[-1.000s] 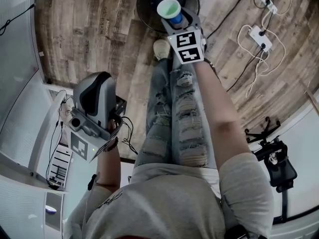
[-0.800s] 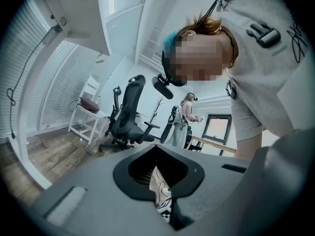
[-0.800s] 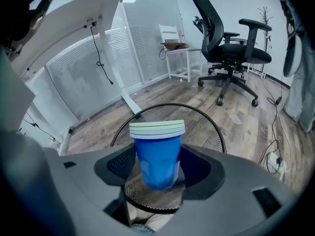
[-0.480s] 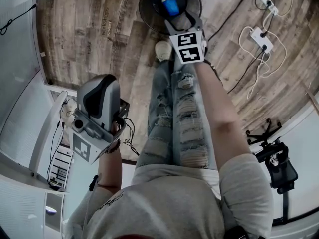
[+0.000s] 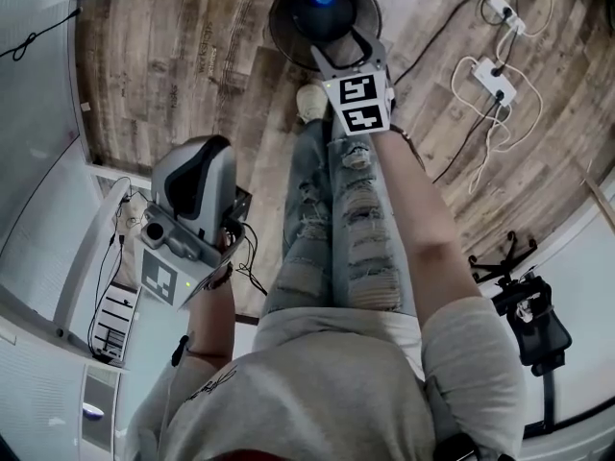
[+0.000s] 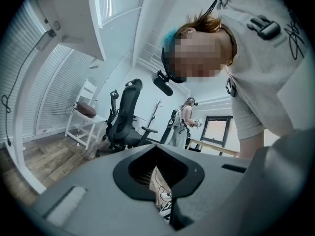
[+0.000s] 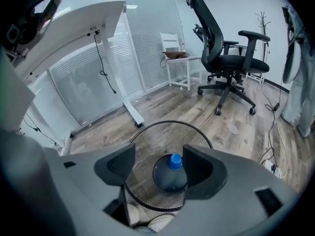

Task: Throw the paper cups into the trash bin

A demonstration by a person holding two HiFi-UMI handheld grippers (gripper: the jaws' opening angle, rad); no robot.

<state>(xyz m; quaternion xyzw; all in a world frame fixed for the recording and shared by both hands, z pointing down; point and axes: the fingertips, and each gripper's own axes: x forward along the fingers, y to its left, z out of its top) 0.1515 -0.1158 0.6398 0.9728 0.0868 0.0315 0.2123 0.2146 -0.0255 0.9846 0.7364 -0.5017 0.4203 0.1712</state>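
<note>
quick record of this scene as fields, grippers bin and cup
right gripper: open, empty, held above the trash bin
left gripper: jaws together, nothing between them, off to the side, away from the bin
trash bin: round, black mesh, standing on the wooden floor
paper cup: inside the bin, blue part showing
task state: cup is in the bin, in neither gripper

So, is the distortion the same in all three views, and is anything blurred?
Head view: strong fisheye, floor planks bow toward the edges, trash bin sharp. Left gripper view: dark round vignette, blinds curve, one mosaic patch added afterwards. Right gripper view: same vignette, the paper cup in the bin clear.
</note>
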